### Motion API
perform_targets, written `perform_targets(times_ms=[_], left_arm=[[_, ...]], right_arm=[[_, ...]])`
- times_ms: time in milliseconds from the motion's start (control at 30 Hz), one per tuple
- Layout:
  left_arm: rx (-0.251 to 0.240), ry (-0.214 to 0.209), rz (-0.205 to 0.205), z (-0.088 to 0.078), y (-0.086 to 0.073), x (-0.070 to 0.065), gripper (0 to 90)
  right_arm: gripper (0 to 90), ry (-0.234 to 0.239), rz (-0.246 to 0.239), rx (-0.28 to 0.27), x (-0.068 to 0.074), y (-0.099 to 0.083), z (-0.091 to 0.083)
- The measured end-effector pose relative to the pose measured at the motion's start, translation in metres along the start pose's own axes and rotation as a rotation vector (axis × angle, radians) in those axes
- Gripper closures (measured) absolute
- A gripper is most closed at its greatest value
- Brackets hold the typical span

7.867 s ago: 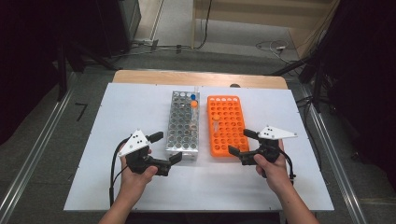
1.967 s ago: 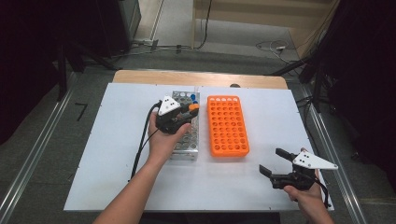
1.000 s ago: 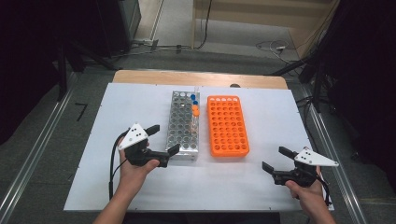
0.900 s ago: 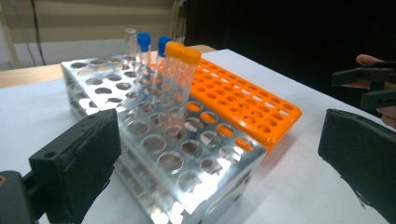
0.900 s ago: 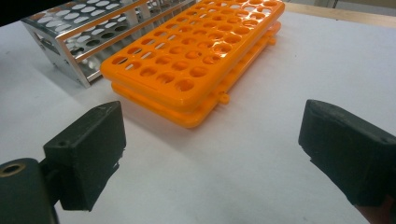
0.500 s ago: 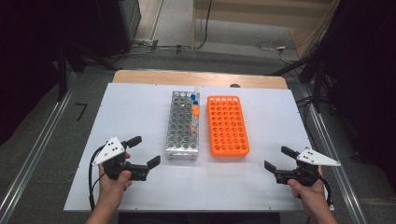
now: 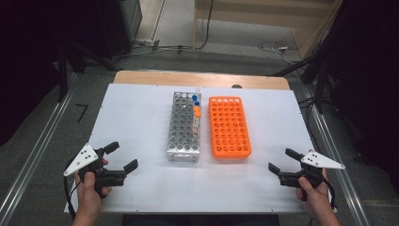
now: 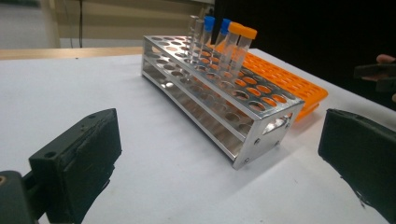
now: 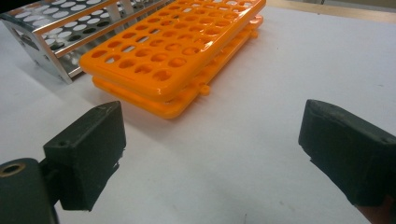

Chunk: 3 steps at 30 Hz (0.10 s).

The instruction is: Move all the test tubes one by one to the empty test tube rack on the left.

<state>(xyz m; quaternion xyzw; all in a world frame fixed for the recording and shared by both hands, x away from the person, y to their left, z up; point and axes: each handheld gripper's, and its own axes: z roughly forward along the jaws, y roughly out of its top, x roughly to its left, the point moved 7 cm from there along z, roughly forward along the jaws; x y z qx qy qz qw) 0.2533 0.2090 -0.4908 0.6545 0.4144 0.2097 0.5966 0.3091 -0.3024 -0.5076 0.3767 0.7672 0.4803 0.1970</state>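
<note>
Both wide open, empty: L gripper [image 7: 115, 157] lower left, nearer capped tubes [image 7: 196, 106] in metal rack [image 7: 183, 136] up-right; R gripper [image 7: 281, 162] lower right.

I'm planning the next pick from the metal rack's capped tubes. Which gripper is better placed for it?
Probably the left gripper: it is open, on the metal rack's side. The orange rack lies between the right gripper and the capped tubes.

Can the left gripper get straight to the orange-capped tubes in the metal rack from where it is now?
Probably yes. The left gripper has its jaws open and empty, with bare table between it and the metal rack. The orange-capped tubes stand upright at the rack's far end.
</note>
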Motion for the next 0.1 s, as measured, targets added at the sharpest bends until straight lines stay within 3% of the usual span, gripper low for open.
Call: perform_targets(times_ms=[100], left_arm=[[0.003,0.001,0.002,0.0007,-0.0001,0.0002,0.0]], right_arm=[[5.9,0.001,-0.003,0.002,0.0004,-0.0001,0.0016]])
